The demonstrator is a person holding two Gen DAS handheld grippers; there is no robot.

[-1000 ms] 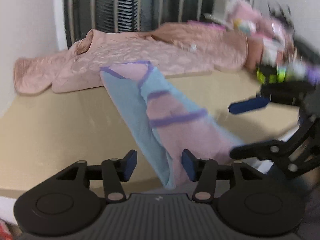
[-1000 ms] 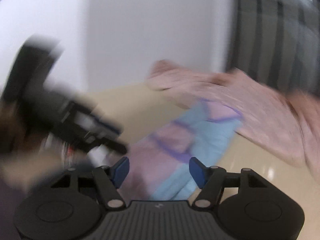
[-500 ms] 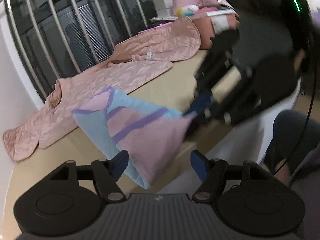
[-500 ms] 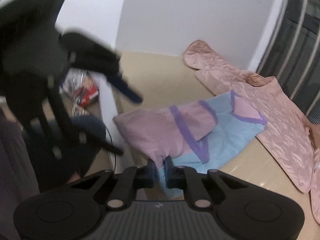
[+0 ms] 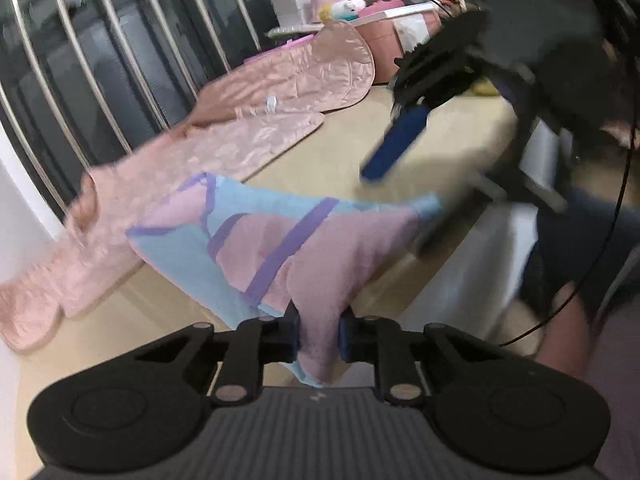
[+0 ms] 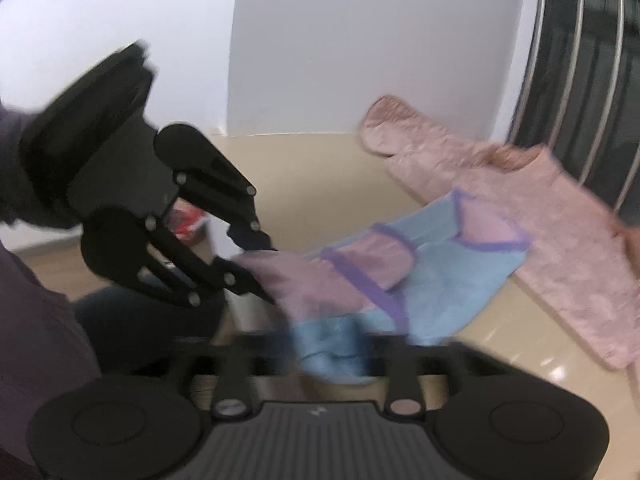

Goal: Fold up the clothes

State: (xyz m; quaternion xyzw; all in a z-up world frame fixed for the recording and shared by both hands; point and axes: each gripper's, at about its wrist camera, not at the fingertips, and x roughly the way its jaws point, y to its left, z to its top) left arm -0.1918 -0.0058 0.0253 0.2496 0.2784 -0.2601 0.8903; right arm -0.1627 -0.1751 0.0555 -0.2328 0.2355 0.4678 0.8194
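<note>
The left hand-held gripper (image 5: 318,334) is pinched narrow on the pink hem of the top (image 5: 256,236), a small blue and pink garment with purple trim. From that grip the cloth runs away toward 11 o'clock, its neckline end lying on the desk (image 5: 340,152) and partly over the pink jacket (image 5: 224,152) spread along the railing side.

The right hand-held gripper (image 6: 330,354) has blue cloth bunched between its fingers, and they look closed on it, though blur softens that view. From it the top (image 6: 440,280) stretches toward 1 o'clock. In the left view the right tool is a dark smear at 2 o'clock, and one blue finger (image 5: 396,142) hangs above the desk; whether it touches the blue corner there I cannot tell.

So both hem corners seem held at the near desk edge, while the long axis of the top runs from the grippers out to the neckline. The hem end hangs lifted and the far end rests. I judge the fold turns on carrying this hem along that axis toward the neckline. Both hands are about equally near, side by side.
</note>
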